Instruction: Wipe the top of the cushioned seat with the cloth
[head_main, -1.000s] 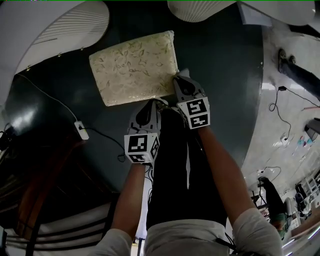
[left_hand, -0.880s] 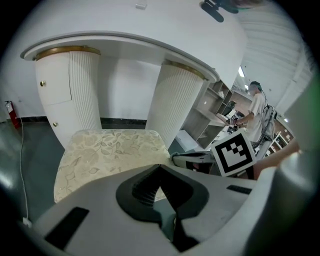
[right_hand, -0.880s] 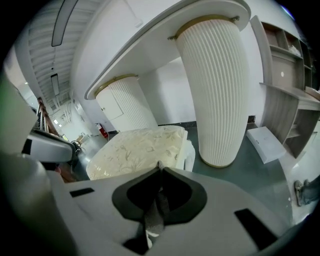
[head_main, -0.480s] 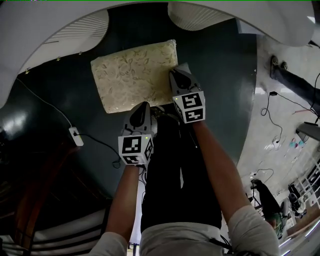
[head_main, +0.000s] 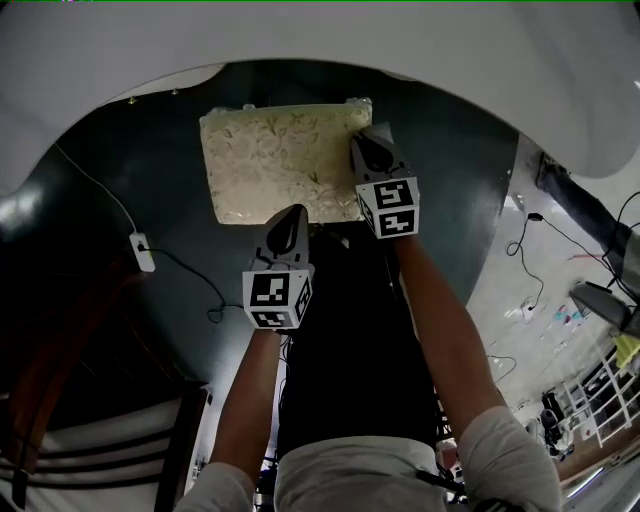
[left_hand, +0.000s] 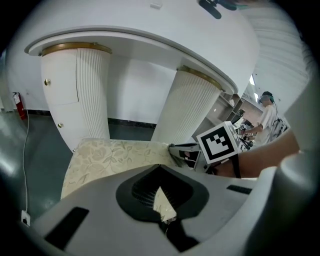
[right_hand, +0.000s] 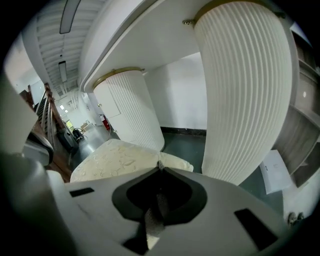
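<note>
Cushioned seat (head_main: 280, 160): cream, leaf-patterned, flat side up, over the dark floor (head_main: 130, 140) just in front of the legs, far edge tucked under the rim of the white table (head_main: 300, 40). Pinched at the near edge by the left gripper (head_main: 292, 212), with jaws closed on a small fold of the cream cover, plain to see between them in the left gripper view. Taken at the right side, close to the far corner, by the right gripper (head_main: 367, 138), with jaws also closed, on a thin pale strip. Read as the seat's edge fabric, given the jaw tips right at that corner in the right gripper view, though not certain from texture alone. Cannot tell whether supported from beneath or hanging from the two grips. No separate cloth found in any view, so no wiping under way; judged a positioning step instead. Likely reason for the two-point hold: one grip on each of two adjacent sides, to keep the top level and check sagging or swinging near the ribbed table pillars (right_hand: 240, 90). Thin pinches on cover fabric only, hence some risk of slipping or tugging the cover. Also noted on the floor to the left: white plug block (head_main: 142, 252) with its cable, well apart from the seat. Next need, by judgement: set down with top exposed, free one gripper, fetch cloth.
</note>
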